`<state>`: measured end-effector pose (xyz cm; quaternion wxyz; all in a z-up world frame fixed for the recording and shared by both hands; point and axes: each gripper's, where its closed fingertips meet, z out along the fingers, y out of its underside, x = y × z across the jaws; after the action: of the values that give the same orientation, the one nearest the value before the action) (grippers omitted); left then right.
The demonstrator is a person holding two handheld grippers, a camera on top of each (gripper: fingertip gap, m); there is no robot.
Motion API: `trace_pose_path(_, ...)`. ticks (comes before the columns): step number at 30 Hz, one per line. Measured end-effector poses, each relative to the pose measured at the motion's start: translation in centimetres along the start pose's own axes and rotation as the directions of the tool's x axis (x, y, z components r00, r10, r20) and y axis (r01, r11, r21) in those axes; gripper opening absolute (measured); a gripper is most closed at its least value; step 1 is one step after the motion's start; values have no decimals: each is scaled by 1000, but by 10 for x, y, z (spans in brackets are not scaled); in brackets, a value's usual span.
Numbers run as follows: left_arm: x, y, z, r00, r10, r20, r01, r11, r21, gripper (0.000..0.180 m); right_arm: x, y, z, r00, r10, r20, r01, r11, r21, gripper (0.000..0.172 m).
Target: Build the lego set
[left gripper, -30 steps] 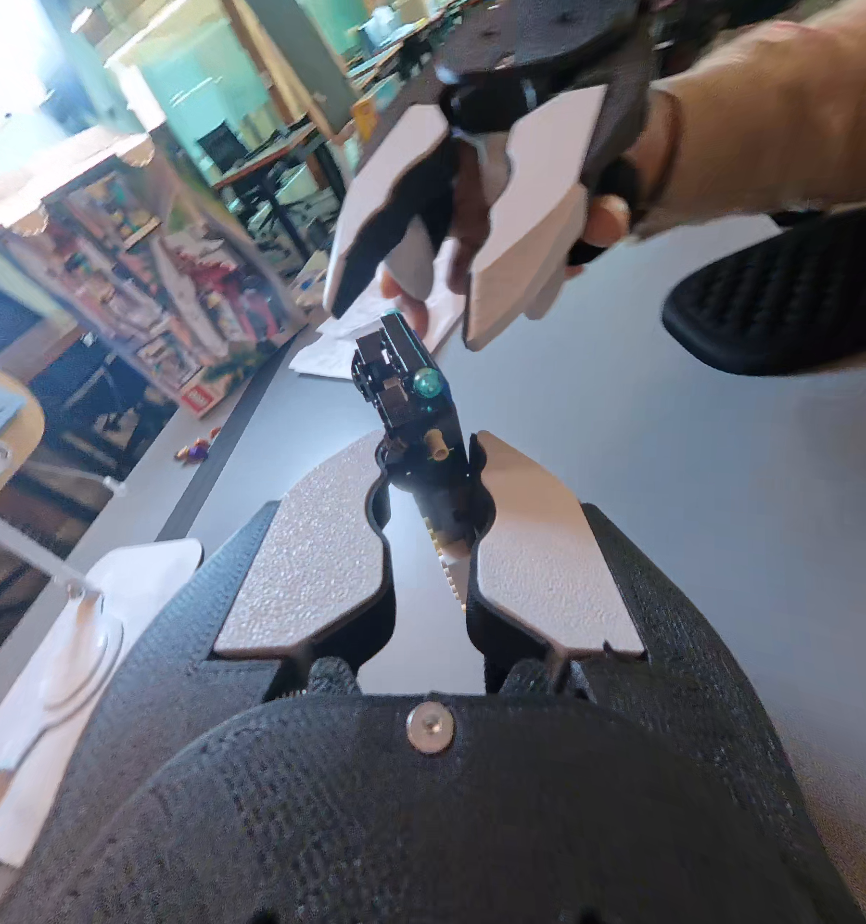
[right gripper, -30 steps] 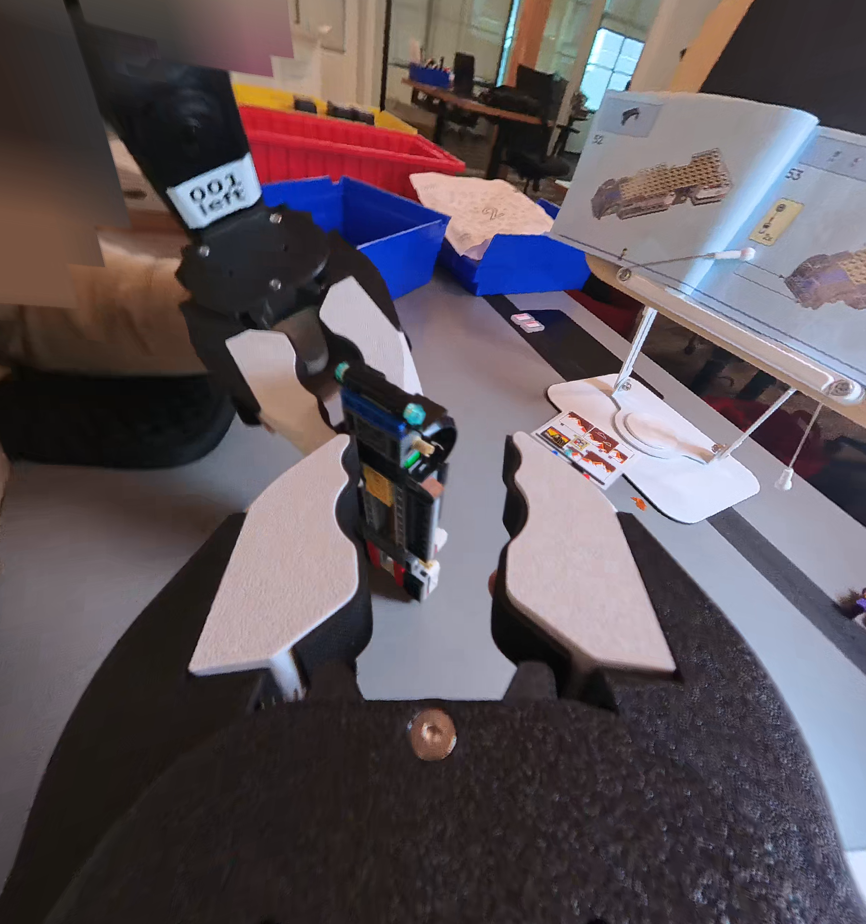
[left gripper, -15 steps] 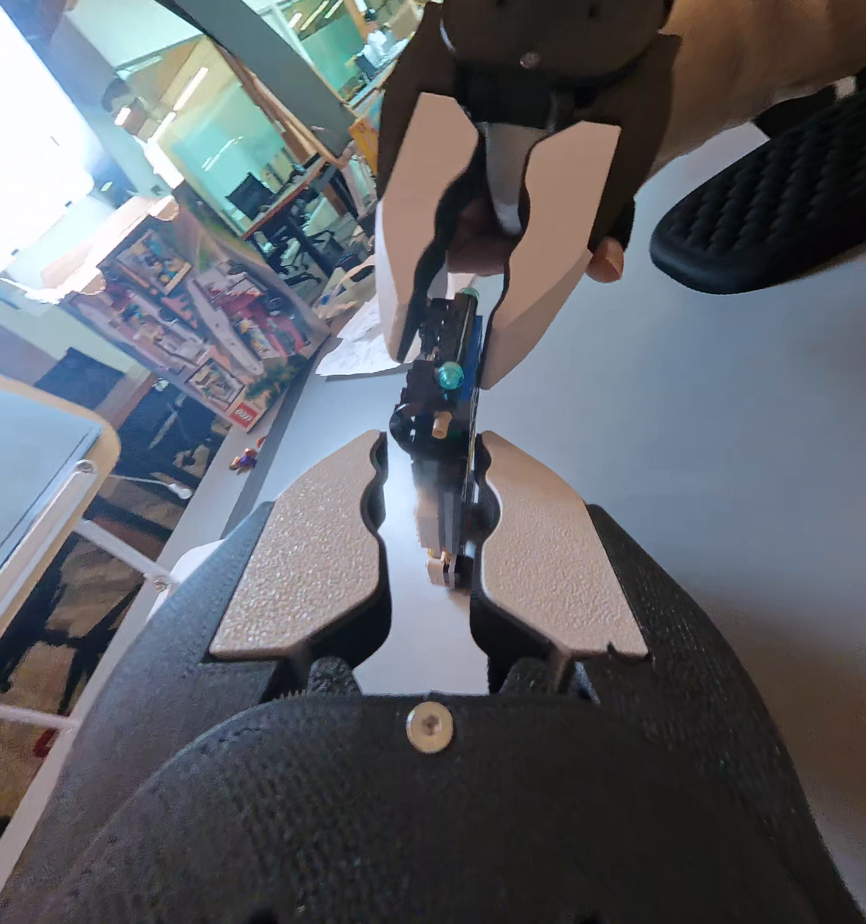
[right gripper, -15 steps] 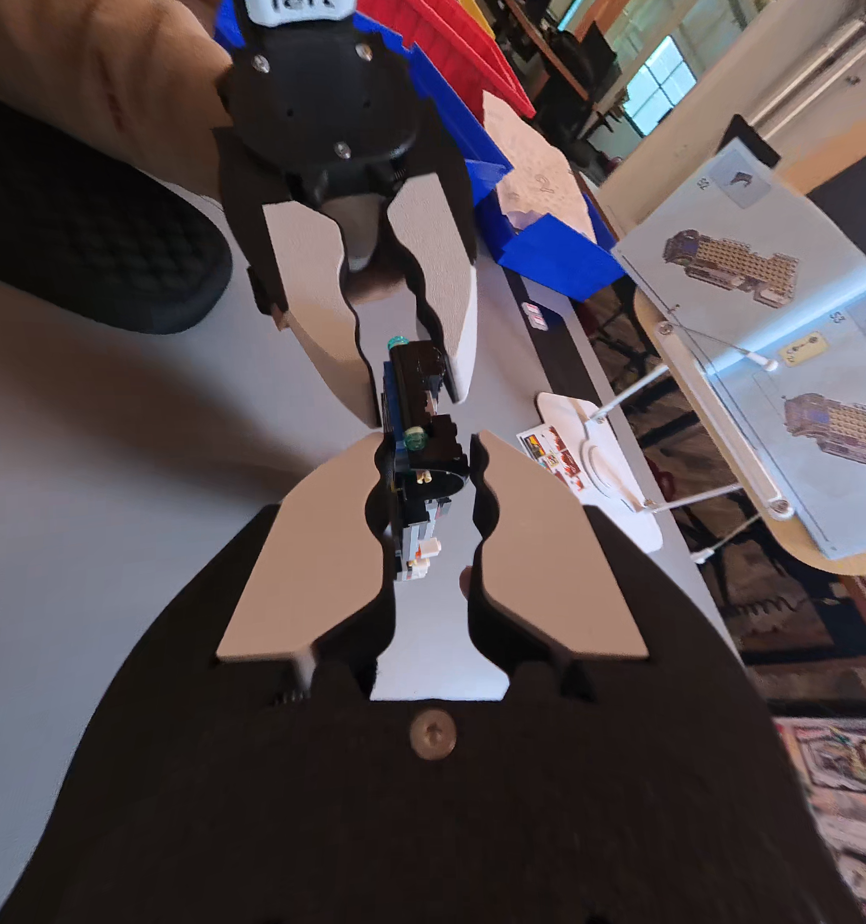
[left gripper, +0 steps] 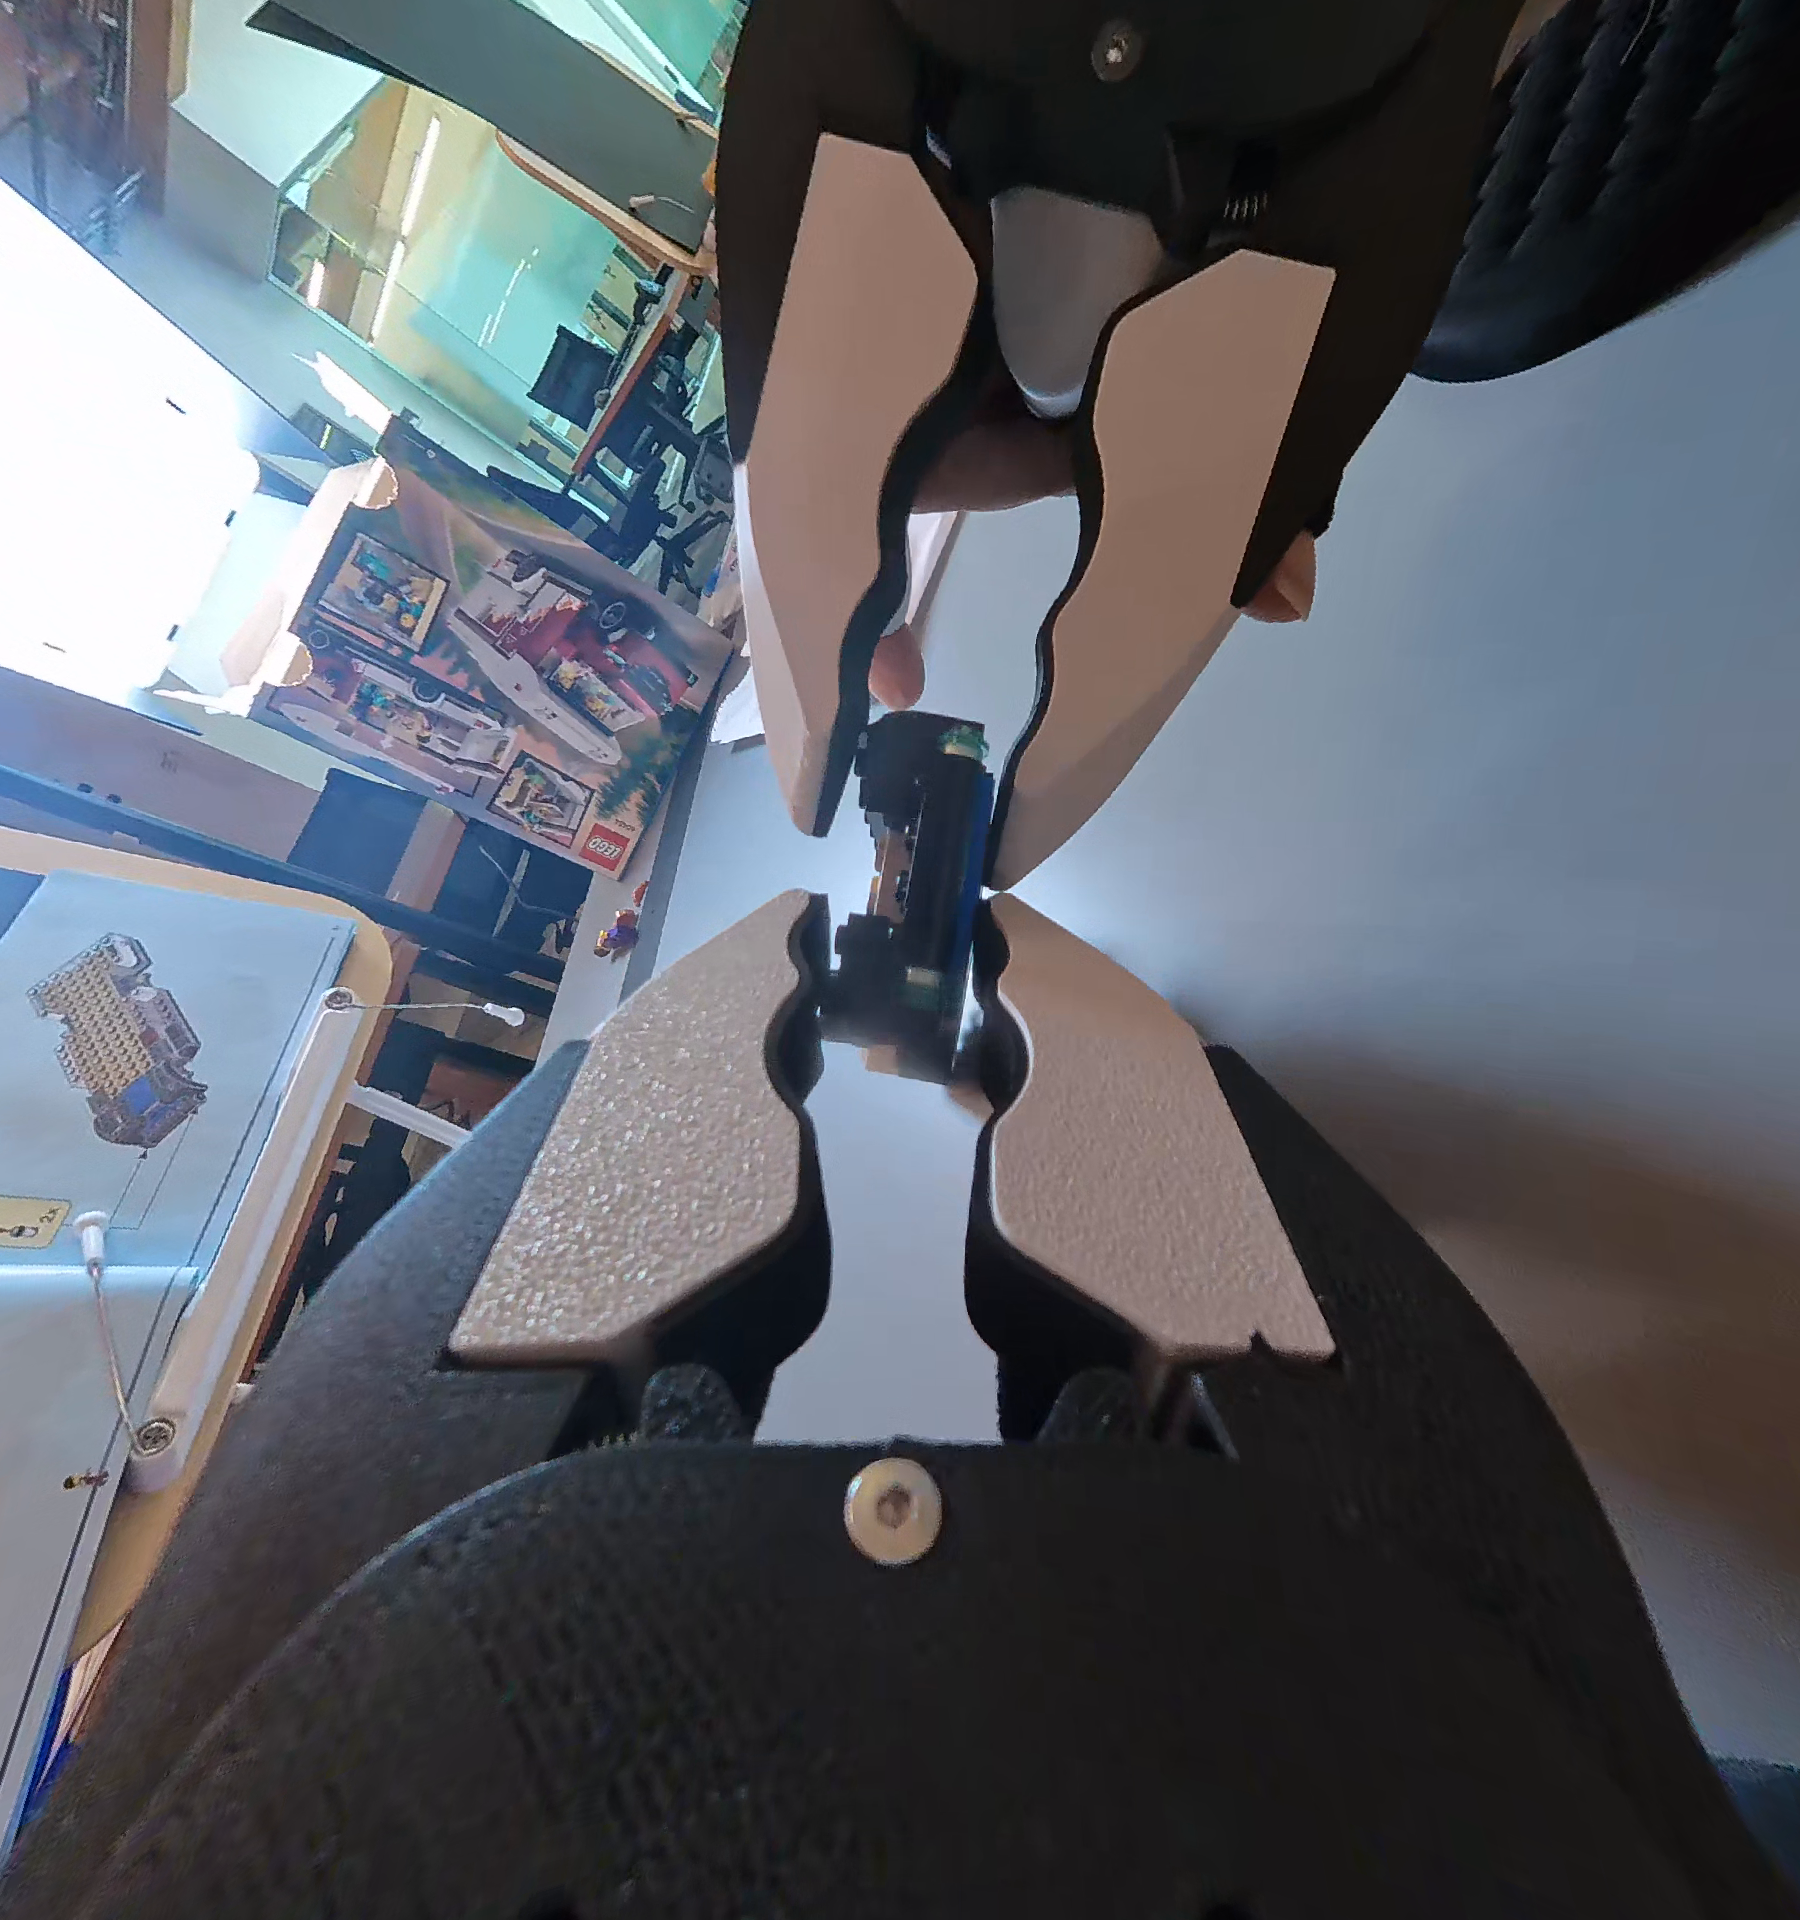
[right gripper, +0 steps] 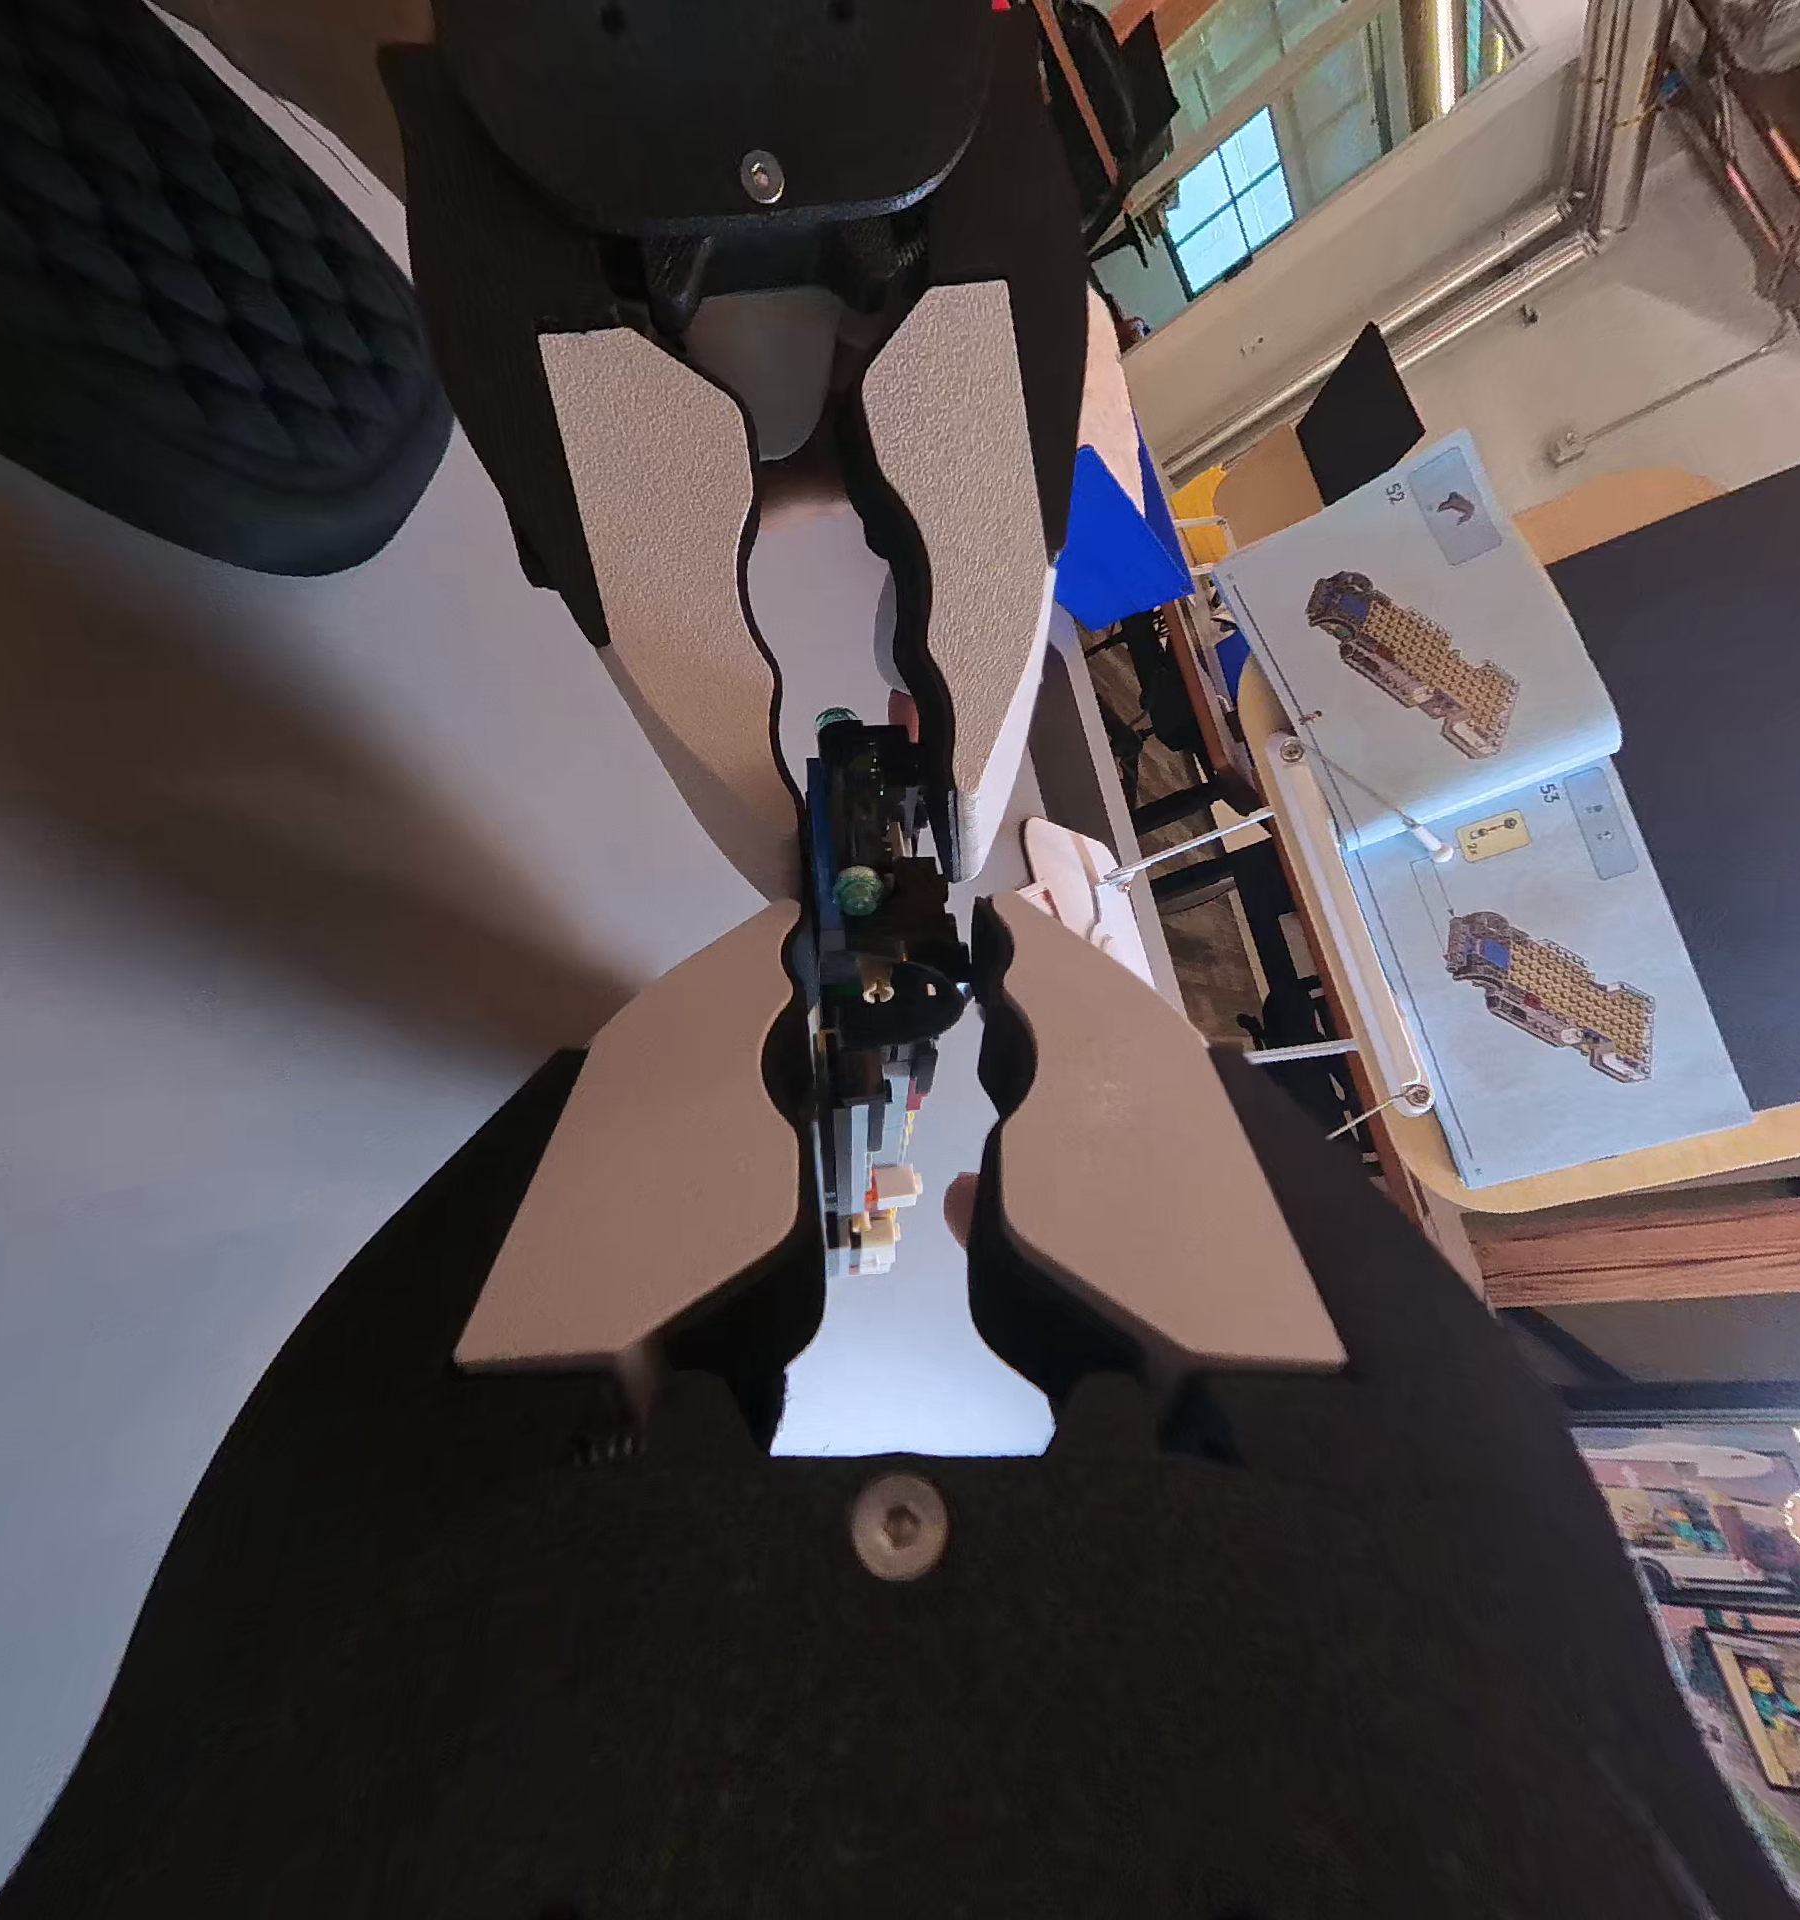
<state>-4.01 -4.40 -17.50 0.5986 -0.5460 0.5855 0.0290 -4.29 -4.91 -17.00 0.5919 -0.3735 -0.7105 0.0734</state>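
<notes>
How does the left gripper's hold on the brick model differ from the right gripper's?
The left gripper takes the brick model only at its fingertips; the right gripper has it deep between its fingers. The left holds the black end, the right the grey-and-white end. Both grip it.

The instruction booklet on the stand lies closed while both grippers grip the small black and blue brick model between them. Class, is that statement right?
Not quite. The instruction booklet stands open on its stand, two pages with pictures of a tan model showing, as the right wrist view makes plain. The rest holds: the left gripper and the right gripper both grip the brick model.
</notes>
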Motion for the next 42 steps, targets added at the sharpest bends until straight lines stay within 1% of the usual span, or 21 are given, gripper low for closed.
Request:
trace_pose_path(4, 2, 1, 1, 1000, 26, -18, -26, 1000, -7, 26, -1, 1, 0, 1000, -10, 1, 10, 1000, -6, 28)
trace_pose_path(8, -1, 1, 1, 1000, 11, -15, -11, 1000, 16, 26, 2, 1, 1, 1000, -18, 4, 18, 1000, -7, 29)
trace_pose_path(10, -4, 1, 0, 1000, -11, -10, 11, 999, 30, 26, 5, -2, 1, 1000, 4, 16, -5, 1000, 22, 30)
trace_pose_path(13, -5, 4, -2, 1000, -9, 2, 9, 1000, 28, 26, 12, 0, -3, 996, 80, 42, -82, 995, 56, 45)
trace_pose_path(16, -4, 6, -4, 1000, -9, 4, 9, 1000, 30, 26, 14, 15, -5, 988, 132, 79, -136, 989, 59, 53)
trace_pose_path(18, -4, 6, -5, 1000, -3, 5, 2, 999, 39, 26, 8, 32, 0, 984, 136, 114, -141, 990, 33, 55)
trace_pose_path(20, -2, 6, -5, 1000, 4, 1, -4, 998, 56, 26, 0, 49, 9, 984, 97, 149, -98, 995, 1, 56)
trace_pose_path(22, -2, 6, -7, 1000, 7, 1, -7, 997, 76, 27, -7, 67, 22, 986, 27, 164, -20, 999, -41, 56)
trace_pose_path(24, -3, 8, -9, 1000, -3, 6, 3, 996, 90, 27, -11, 77, 35, 986, -38, 164, 48, 997, -56, 53)
trace_pose_path(25, -5, 9, -10, 1000, -18, 8, 17, 995, 97, 27, -12, 76, 40, 985, -61, 159, 69, 997, -43, 48)
trace_pose_path(27, -8, 13, -13, 999, -53, 13, 51, 993, 108, 27, -5, 73, 47, 988, -117, 99, 121, 992, -40, 25)
trace_pose_path(29, -14, 20, -16, 994, -100, 38, 96, 990, 102, 28, 1, 74, 51, 989, -120, 85, 127, 988, -89, 25)
trace_pose_path(31, -22, 34, -18, 983, -170, 74, 163, 983, 83, 32, 8, 81, 54, 991, -110, 72, 122, 976, -180, 24)
trace_pose_path(33, -25, 46, -19, 948, -315, 45, 312, 948, 63, 45, 17, 91, 53, 988, -143, 53, 152, 943, -297, 23)
trace_pose_path(34, -28, 52, -20, 910, -413, 27, 411, 910, 60, 51, 18, 97, 52, 987, -149, 61, 161, 920, -357, 23)
trace_pose_path(35, -30, 56, -20, 857, -515, -1, 514, 855, 67, 55, 20, 101, 50, 986, -155, 65, 168, 898, -406, 23)
trace_pose_path(37, -32, 63, -18, 727, -684, -61, 687, 725, 61, 59, 18, 107, 49, 980, -183, 79, 199, 852, -485, 23)
trace_pose_path(38, -30, 67, -15, 674, -734, -80, 738, 674, 34, 61, 15, 107, 49, 976, -204, 83, 217, 834, -507, 23)
trace_pose_path(39, -26, 74, -11, 638, -766, -81, 768, 640, -6, 63, 11, 106, 49, 972, -219, 86, 231, 822, -521, 23)
trace_pose_path(40, -20, 79, -7, 620, -779, -88, 779, 625, -46, 67, 6, 104, 50, 970, -225, 98, 242, 813, -530, 23)
trace_pose_path(42, -9, 91, 0, 616, -784, -69, 775, 620, -121, 71, -7, 99, 53, 965, -231, 121, 260, 812, -523, 24)
